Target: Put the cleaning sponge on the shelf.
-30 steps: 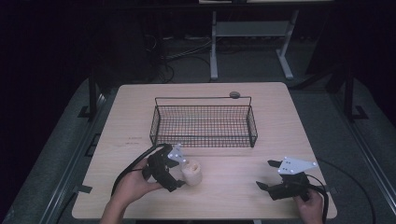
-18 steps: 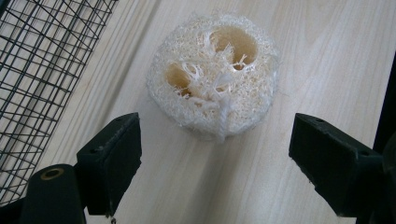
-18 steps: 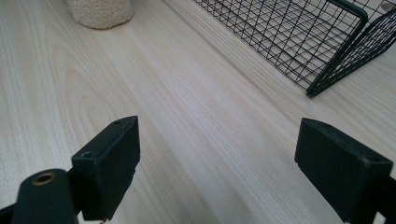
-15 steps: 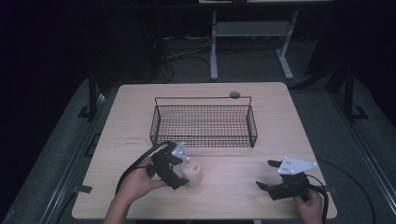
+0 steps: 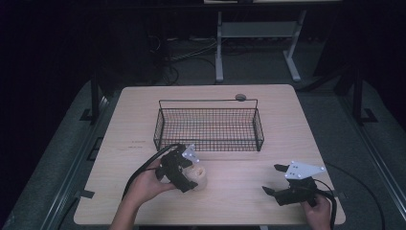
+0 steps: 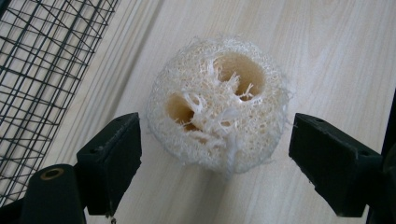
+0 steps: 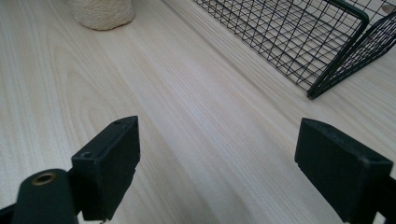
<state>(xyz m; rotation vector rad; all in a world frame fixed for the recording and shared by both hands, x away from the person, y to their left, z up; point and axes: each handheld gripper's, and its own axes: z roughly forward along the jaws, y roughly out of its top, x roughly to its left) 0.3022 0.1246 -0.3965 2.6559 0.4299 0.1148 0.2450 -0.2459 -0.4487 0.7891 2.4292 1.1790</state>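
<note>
Loofah sponge (image 6: 218,105), pale and round with two hollow holes in its top face, sits on the wooden desk (image 5: 287,110) toward the near left, just in front of the black wire basket (image 5: 208,124) that stands at the desk's middle. Left gripper (image 5: 184,167) is lowered over the sponge, its jaws wide apart with one on each side and a gap showing between each jaw and the fibres. Right gripper (image 5: 275,179) rests near the near right corner, jaws spread apart over bare wood, well apart from the sponge.
</note>
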